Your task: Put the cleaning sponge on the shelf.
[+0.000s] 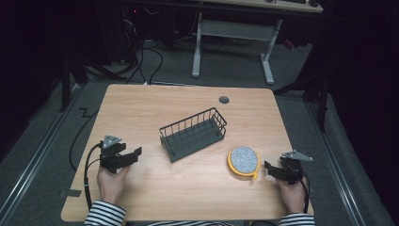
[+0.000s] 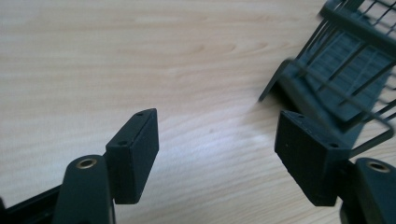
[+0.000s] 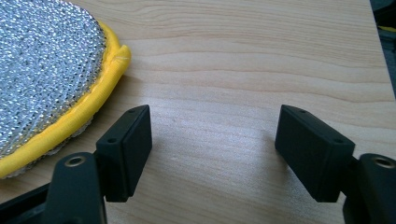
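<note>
A dark wire basket (image 1: 193, 134) stands slantwise at the middle of the wooden table (image 1: 155, 103). To its right lies a round silver scouring pad with a yellow rim (image 1: 243, 161). My left gripper (image 1: 133, 151) rests at the front left, open, pointing toward the basket with nothing between its fingers. In the left gripper view the jaws (image 2: 217, 121) stand wide over bare wood, the basket (image 2: 345, 60) just ahead on the right. My right gripper (image 1: 270, 165) sits open close beside the pad's right edge. In the right gripper view the pad (image 3: 42, 70) lies left of the open jaws (image 3: 214, 116).
A round cable grommet (image 1: 224, 100) sits near the table's far edge. Beyond the table stands a white desk frame (image 1: 235, 33), with cables on the floor (image 1: 141, 61). The table's right edge (image 3: 380, 46) runs close to my right gripper.
</note>
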`<state>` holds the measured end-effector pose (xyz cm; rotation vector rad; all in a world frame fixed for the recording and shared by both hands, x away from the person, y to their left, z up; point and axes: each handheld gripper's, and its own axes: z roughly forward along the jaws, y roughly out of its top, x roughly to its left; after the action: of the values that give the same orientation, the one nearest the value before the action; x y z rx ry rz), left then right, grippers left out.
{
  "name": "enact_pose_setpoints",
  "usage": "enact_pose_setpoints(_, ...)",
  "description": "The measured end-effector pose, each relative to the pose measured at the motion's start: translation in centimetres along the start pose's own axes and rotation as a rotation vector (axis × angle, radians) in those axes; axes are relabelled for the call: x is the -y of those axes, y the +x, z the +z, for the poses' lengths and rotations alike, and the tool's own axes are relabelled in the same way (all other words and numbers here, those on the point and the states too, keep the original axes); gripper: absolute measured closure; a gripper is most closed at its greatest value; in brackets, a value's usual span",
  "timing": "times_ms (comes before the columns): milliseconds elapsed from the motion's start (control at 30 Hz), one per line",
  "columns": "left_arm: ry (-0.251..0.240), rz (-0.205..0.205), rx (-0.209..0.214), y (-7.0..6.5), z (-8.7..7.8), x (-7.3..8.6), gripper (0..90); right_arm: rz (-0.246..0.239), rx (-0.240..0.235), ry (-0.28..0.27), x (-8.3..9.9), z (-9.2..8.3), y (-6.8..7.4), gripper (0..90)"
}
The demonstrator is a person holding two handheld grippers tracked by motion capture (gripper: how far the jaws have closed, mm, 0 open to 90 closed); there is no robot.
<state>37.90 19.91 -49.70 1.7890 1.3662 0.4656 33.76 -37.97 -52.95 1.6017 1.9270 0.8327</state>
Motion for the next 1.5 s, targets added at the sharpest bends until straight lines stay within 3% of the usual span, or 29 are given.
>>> enact_pose_setpoints(267, 0.030, 0.011, -0.049, 0.1, 1.2, 1.6, 29.7, -0.007, -0.002, -0.004, 0.0, -0.1, -0.4, 34.6)
enact_pose_setpoints(433, 0.040, 0.022, -0.075, 0.2, 1.7, 2.0, 29.6, 0.022, -0.033, -0.016, 0.2, -0.3, -0.8, 35.2)
enact_pose_setpoints(533, 0.049, 0.057, -0.096, 0.1, 1.9, 2.2, 29.8, 0.021, -0.030, -0.013, 0.1, -0.3, -0.9, 35.3)
enact_pose_setpoints(633, 0.103, 0.122, -0.129, -0.3, 2.7, 2.6, 30.2, 0.045, -0.024, 0.000, 0.0, -0.4, -0.9, 35.9)
enact_pose_setpoints(733, 0.081, 0.117, -0.122, -0.4, 2.7, 3.0, 30.0, 0.037, -0.032, 0.019, -0.1, -0.6, -0.9, 36.3)
enact_pose_setpoints(833, 0.080, 0.114, -0.122, -0.4, 2.7, 3.1, 30.1, 0.030, -0.049, -0.002, -0.2, -1.2, -0.7, 37.6)
enact_pose_setpoints(1067, 0.077, 0.105, -0.124, -0.4, 2.7, 3.0, 29.8, 0.007, -0.115, -0.044, -2.1, -2.5, 0.5, 40.5)
enact_pose_setpoints(1500, 0.073, 0.091, -0.108, -0.2, 2.7, 3.1, 28.7, -0.074, -0.190, 0.024, -5.4, -1.0, 4.1, 42.5)
